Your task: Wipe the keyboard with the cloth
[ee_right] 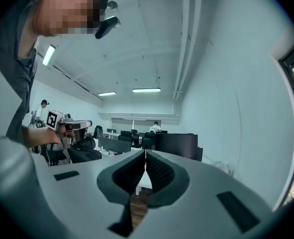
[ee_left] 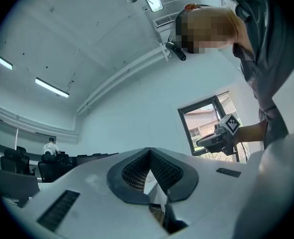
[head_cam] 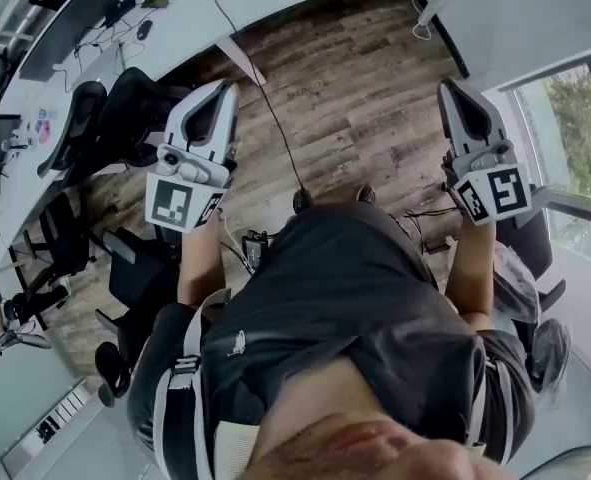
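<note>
Holding left gripper (head_cam: 223,90) and right gripper (head_cam: 451,90) pinched together, empty, above the floor (head_cam: 355,98) with cloth and keyboard out of view, a blind reach risks clipping the desk (head_cam: 265,13).

Wood floor (head_cam: 365,88), white desks (head_cam: 165,28), office chairs (head_cam: 85,118).

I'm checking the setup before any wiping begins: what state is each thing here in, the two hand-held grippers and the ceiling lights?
Left hand-held gripper: jaws together, nothing between them.
Right hand-held gripper: jaws together, nothing between them.
Ceiling lights: switched on.
</note>
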`<state>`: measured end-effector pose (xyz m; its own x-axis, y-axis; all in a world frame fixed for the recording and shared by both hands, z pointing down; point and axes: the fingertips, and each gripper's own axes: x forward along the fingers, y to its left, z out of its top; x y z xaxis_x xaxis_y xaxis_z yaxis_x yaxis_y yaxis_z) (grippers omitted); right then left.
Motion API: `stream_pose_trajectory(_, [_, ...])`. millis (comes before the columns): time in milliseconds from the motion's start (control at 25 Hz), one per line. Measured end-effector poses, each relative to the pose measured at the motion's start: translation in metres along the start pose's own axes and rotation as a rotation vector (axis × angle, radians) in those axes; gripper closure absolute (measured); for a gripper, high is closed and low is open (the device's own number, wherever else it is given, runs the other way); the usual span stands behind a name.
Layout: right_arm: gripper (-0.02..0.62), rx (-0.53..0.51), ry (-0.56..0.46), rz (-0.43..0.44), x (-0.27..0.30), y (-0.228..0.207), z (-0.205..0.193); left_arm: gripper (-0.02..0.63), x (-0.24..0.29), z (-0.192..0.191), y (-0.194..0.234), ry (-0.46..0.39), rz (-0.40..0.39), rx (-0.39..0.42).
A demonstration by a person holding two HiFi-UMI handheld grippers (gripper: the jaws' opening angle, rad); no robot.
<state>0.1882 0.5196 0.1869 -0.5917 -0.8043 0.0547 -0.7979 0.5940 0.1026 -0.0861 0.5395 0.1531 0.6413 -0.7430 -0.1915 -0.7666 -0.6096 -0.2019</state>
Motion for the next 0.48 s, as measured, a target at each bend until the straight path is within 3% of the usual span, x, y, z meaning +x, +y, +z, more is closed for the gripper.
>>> stream_pose_trajectory(480, [0.586,0.004,-0.005,0.115,0.021,-0.060,-0.024,0.603,0.114,-0.019,-0.066,-0.001,-0.007,0.036])
